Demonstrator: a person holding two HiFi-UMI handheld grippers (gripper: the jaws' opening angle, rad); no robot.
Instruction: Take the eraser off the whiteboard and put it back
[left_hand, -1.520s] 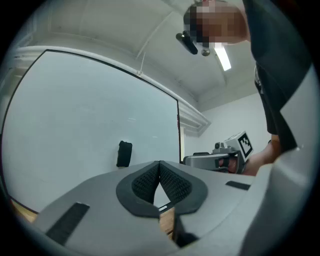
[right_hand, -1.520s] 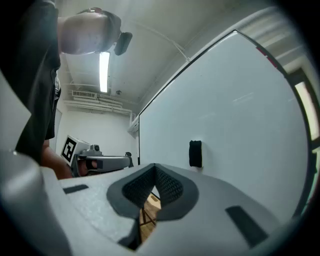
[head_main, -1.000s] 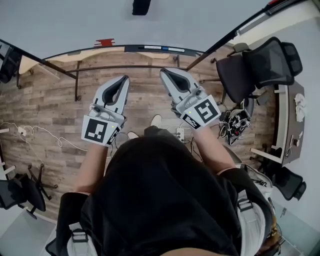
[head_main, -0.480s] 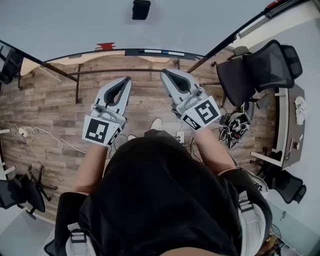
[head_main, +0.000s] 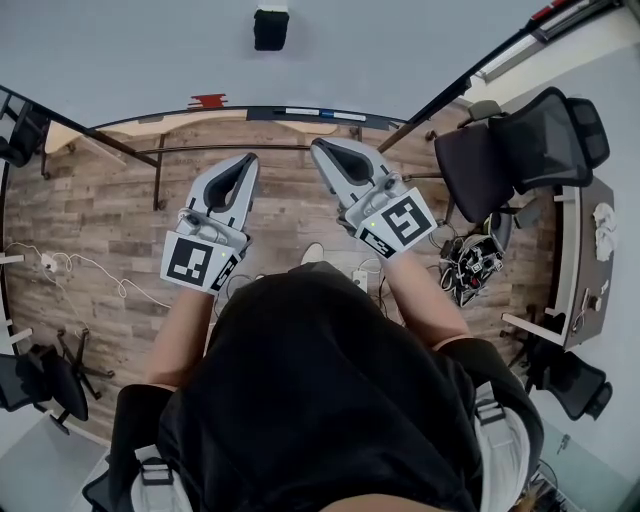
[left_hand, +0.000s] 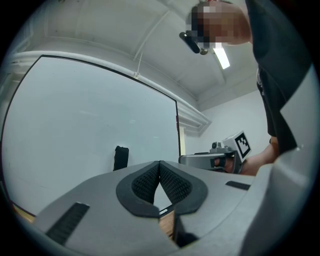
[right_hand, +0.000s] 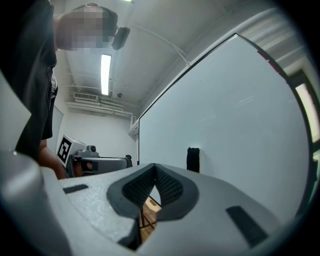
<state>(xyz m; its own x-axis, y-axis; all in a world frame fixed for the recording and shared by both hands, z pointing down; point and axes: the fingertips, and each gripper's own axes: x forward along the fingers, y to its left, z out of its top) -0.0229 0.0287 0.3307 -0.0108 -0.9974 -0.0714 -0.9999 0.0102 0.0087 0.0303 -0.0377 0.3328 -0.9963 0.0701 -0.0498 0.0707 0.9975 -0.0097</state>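
The black eraser (head_main: 270, 28) clings to the whiteboard (head_main: 150, 50), above and ahead of both grippers. It shows small and upright in the left gripper view (left_hand: 121, 157) and the right gripper view (right_hand: 193, 159). My left gripper (head_main: 250, 158) is shut with nothing between its pads; its tips (left_hand: 159, 162) point level at the board, right of the eraser. The right gripper (head_main: 318, 145) is also shut and empty, and its tips (right_hand: 154, 166) sit left of the eraser. Neither gripper touches the eraser. The two are held side by side, a short way from the board.
A marker tray (head_main: 300, 112) runs along the whiteboard's lower edge, with a red object (head_main: 208, 101) at its left. Black office chairs (head_main: 520, 130) and a desk (head_main: 580, 240) stand at the right. Cables (head_main: 470, 260) lie on the wooden floor; another chair (head_main: 40, 385) is at the lower left.
Both grippers have edged a little forward toward the whiteboard, the right one drifting slightly left. Their jaws stayed shut. The eraser has not moved on the board.
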